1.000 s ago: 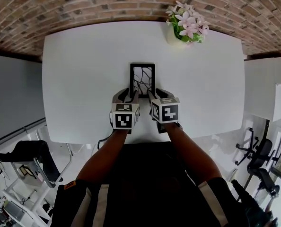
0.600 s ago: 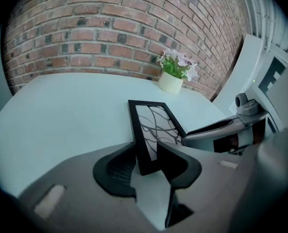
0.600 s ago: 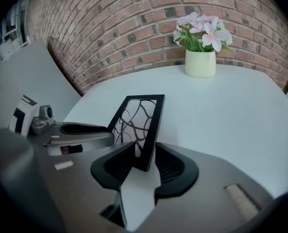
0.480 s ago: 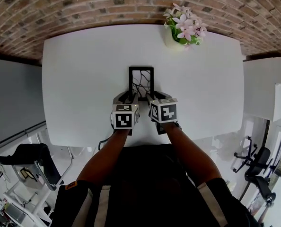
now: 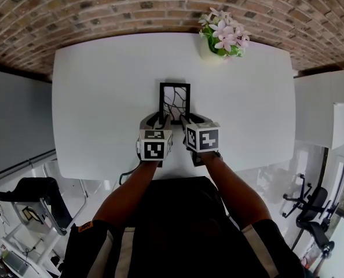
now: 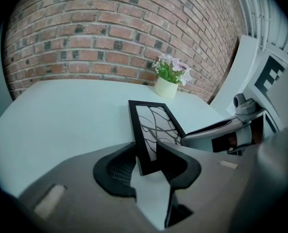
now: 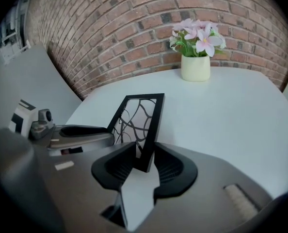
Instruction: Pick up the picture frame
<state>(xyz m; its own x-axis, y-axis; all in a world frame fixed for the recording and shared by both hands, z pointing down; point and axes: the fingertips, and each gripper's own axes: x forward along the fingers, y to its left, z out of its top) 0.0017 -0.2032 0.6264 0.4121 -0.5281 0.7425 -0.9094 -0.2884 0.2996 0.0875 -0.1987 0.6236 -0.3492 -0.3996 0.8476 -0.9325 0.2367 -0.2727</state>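
A black picture frame (image 5: 175, 100) with a branching line pattern lies flat on the white table (image 5: 102, 97). Both grippers sit at its near end, side by side. My left gripper (image 5: 156, 120) has the frame's near left corner (image 6: 145, 152) between its jaws, which are closing with a small gap still showing at the pads. My right gripper (image 5: 190, 120) straddles the near right corner (image 7: 146, 149) the same way, its jaws closing too, pads just off the black border. Each gripper shows in the other's view: the right gripper (image 6: 216, 135) and the left gripper (image 7: 81, 136).
A cream pot of pink flowers (image 5: 221, 36) stands at the table's far right, near the brick wall (image 5: 131, 4). Grey panels flank the table. Office chairs (image 5: 39, 204) stand on the floor at the near left and right.
Grippers and frame stay where they were; only the head view has drifted slightly.
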